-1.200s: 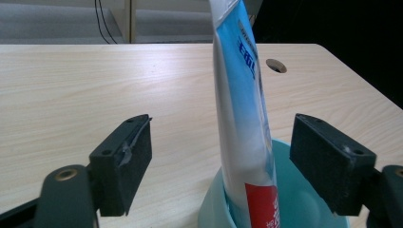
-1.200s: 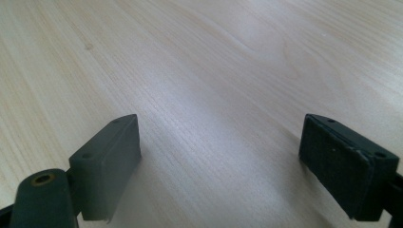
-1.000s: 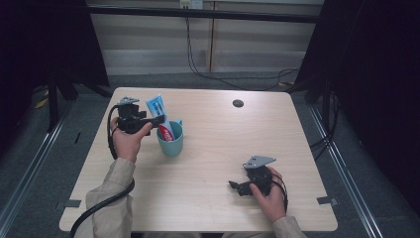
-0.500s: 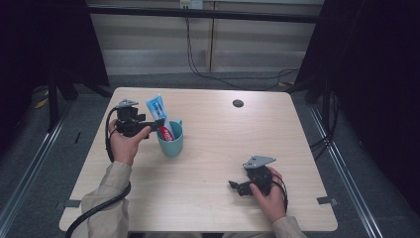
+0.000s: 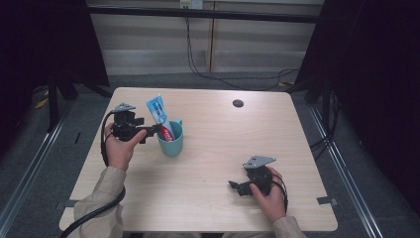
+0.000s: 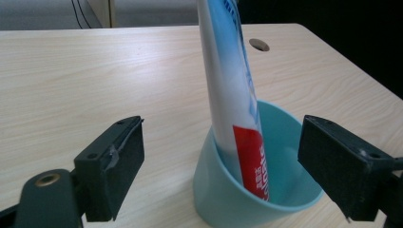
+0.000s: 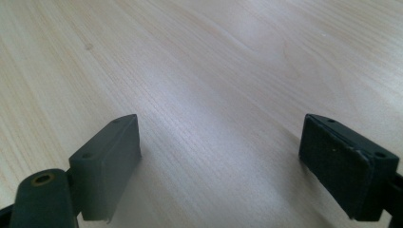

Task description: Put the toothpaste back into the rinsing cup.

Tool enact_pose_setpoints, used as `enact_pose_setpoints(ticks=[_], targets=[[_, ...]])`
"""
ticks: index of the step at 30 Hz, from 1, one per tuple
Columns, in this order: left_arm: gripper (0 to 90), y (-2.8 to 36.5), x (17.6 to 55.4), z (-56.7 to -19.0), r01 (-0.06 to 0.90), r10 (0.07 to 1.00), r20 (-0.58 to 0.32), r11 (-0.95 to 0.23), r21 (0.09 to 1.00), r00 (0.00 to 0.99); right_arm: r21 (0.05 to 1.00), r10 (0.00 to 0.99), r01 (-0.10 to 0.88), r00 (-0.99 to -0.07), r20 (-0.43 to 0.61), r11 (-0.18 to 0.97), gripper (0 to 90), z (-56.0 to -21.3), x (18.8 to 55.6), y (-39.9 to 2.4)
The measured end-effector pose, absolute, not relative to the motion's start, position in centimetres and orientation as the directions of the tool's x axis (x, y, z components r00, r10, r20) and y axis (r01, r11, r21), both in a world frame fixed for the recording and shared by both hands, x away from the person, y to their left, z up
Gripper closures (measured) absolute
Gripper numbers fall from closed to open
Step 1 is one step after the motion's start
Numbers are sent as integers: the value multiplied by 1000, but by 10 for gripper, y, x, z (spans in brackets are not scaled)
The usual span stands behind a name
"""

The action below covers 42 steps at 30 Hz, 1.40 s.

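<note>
Glossy plastic cup point(image 6: 223, 190), matt wood-grain table point(image 6: 95, 71)

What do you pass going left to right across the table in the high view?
Left gripper → teal plastic cup with the blue-and-white toothpaste tube standing in it → small dark round hole in the tabletop → right gripper.

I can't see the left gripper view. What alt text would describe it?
A toothpaste tube stands tilted in a teal cup on a pale wooden table. The left gripper has its two black jaws open, one on either side of the cup, touching neither.
</note>
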<state>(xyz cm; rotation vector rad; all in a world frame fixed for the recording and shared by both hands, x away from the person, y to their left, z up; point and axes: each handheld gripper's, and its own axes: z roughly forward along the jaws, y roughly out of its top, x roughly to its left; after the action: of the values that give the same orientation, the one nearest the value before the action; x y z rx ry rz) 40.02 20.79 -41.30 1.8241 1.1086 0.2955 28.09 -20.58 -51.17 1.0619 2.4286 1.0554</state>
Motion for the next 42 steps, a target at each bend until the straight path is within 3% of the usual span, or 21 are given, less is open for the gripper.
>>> enact_pose_setpoints(ticks=[23,42], targets=[[156,221,381,-431,564,761,-257,-169,809,596,723,726,515,-688,27,461,133,-512,281,-206],[158,222,363,-469,596,747,-277,-193,780,604,723,726,515,-687,27,461,133,-512,281,-206]])
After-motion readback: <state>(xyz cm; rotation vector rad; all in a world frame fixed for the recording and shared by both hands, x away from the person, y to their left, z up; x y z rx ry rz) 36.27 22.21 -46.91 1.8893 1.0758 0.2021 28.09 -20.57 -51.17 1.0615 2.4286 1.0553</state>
